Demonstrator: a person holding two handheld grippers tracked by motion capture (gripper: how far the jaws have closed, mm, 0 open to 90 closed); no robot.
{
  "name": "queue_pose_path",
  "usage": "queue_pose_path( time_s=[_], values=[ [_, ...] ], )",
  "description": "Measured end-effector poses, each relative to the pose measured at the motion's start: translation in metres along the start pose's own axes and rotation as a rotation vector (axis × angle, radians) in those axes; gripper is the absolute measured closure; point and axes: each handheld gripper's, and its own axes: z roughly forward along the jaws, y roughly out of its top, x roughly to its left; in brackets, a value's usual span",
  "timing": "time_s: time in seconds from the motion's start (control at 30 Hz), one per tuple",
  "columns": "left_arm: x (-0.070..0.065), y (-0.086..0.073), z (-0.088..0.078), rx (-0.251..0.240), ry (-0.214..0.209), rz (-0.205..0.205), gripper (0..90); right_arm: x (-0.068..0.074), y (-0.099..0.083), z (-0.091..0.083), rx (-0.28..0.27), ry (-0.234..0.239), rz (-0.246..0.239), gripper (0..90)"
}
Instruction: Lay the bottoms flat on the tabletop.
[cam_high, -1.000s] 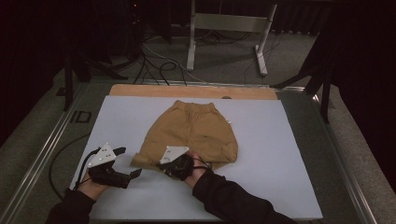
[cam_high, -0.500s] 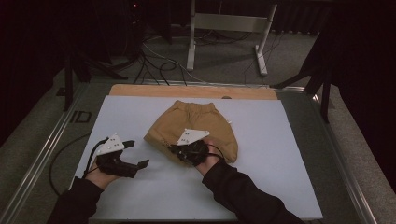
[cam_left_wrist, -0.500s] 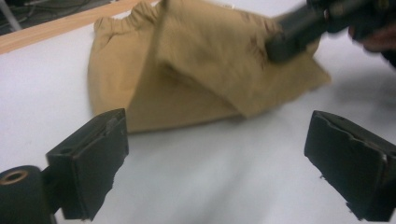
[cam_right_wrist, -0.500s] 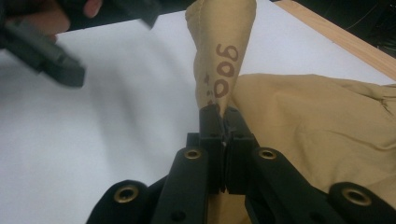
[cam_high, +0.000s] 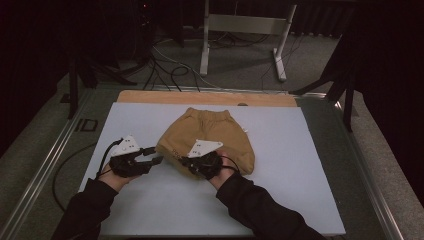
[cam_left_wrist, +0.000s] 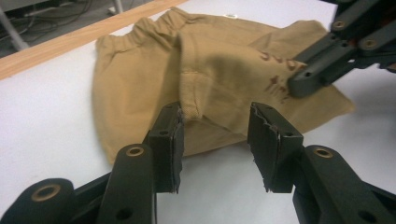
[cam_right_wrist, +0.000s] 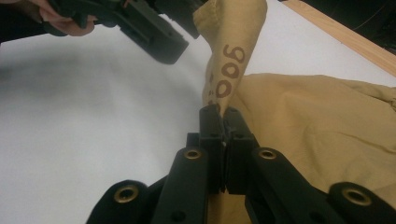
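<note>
Roughly midway, by my judgement: the tan shorts (cam_high: 207, 137) lay on the white table (cam_high: 300, 175), waistband toward 12 o'clock, with one leg already folded over the body, and the rest of the fold not yet finished or flattened.

Left to right:
- Left gripper (cam_high: 152, 159) sat at about 9 o'clock of the garment, jaws apart and holding nothing. In the left gripper view (cam_left_wrist: 215, 135) its jaws framed the folded crotch seam, close to the cloth but not gripping it.
- Right gripper (cam_high: 186, 161) was at the garment's 6 o'clock edge, jaws together on a hem of the shorts (cam_right_wrist: 233, 60); the pinched cloth rose toward 12 o'clock in the right gripper view (cam_right_wrist: 223, 121).

Writing: dark handwritten marks on the fabric. On the lifted hem I read round digits, something like "900" or "006", orientation uncertain. I found no brand label I could read.
</note>
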Motion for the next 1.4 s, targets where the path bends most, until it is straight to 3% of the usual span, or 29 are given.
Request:
queue_pose_path(
  time_s=[0.1, 0.2, 0.37, 0.53, 0.57, 0.67, 0.7, 0.73, 0.77, 0.8, 0.83, 0.9, 0.93, 1.03, 1.13, 1.2, 1.3, 1.4],
  values=[
    [0.004, 0.0, 0.0, 0.01, 0.015, -0.014, 56.4, 0.0, 0.001, 0.0, -0.003, 0.002, 0.001, 88.8],
    [0.004, 0.0, 0.001, 0.013, 0.015, 0.001, 58.7, 0.0, 0.001, 0.0, -0.004, 0.005, -0.001, 88.8],
    [-0.002, 0.001, -0.001, -0.005, 0.012, 0.028, 85.2, 0.001, 0.001, 0.001, 0.0, 0.005, -0.002, 88.8],
    [-0.011, 0.001, -0.011, -0.002, -0.006, 0.032, 88.9, 0.0, 0.001, -0.001, -0.005, 0.0, 0.006, 88.0],
    [-0.014, 0.002, -0.014, -0.004, -0.014, 0.03, 88.9, 0.0, 0.001, -0.002, -0.011, 0.004, 0.006, 84.7],
    [-0.02, 0.001, -0.022, -0.012, -0.022, 0.023, 88.9, -0.001, 0.002, -0.005, -0.017, 0.014, 0.01, 60.8],
    [-0.028, 0.0, -0.029, -0.017, -0.041, 0.018, 88.9, -0.001, 0.003, -0.007, -0.021, 0.014, 0.013, 52.4],
    [-0.028, 0.0, -0.029, -0.017, -0.041, 0.018, 88.9, -0.001, 0.003, -0.007, -0.021, 0.014, 0.013, 52.4],
    [-0.038, -0.003, -0.036, -0.011, -0.053, 0.02, 88.9, 0.0, 0.003, -0.011, -0.032, -0.018, 0.004, 43.2],
    [-0.038, -0.003, -0.036, -0.011, -0.053, 0.02, 88.8, 0.0, 0.003, -0.011, -0.032, -0.018, 0.004, 43.2],
    [-0.047, -0.008, -0.042, -0.007, -0.055, 0.014, 88.8, -0.001, 0.002, -0.015, -0.023, -0.047, 0.003, 38.2],
    [-0.047, -0.008, -0.042, -0.007, -0.055, 0.014, 88.7, -0.002, 0.001, -0.017, -0.024, -0.054, 0.006, 38.2],
    [-0.057, -0.017, -0.053, 0.005, -0.048, -0.021, 88.6, -0.005, -0.001, -0.022, -0.026, -0.07, 0.014, 33.9],
    [-0.062, -0.023, -0.06, 0.02, -0.039, -0.045, 88.3, -0.008, -0.003, -0.03, -0.024, -0.099, 0.033, 30.9],
    [-0.066, -0.034, -0.075, 0.023, -0.027, -0.11, 87.8, -0.013, -0.007, -0.038, -0.036, -0.111, 0.042, 28.8],
    [-0.066, -0.042, -0.08, 0.04, -0.031, -0.161, 87.7, -0.015, -0.01, -0.045, -0.044, -0.126, 0.057, 27.7],
    [-0.066, -0.051, -0.082, 0.06, -0.025, -0.188, 87.4, -0.018, -0.014, -0.051, -0.047, -0.142, 0.067, 27.4],
    [-0.056, -0.067, -0.081, 0.066, 0.025, -0.266, 81.1, -0.023, -0.021, -0.067, -0.054, -0.172, 0.082, 26.9]
  ],
)
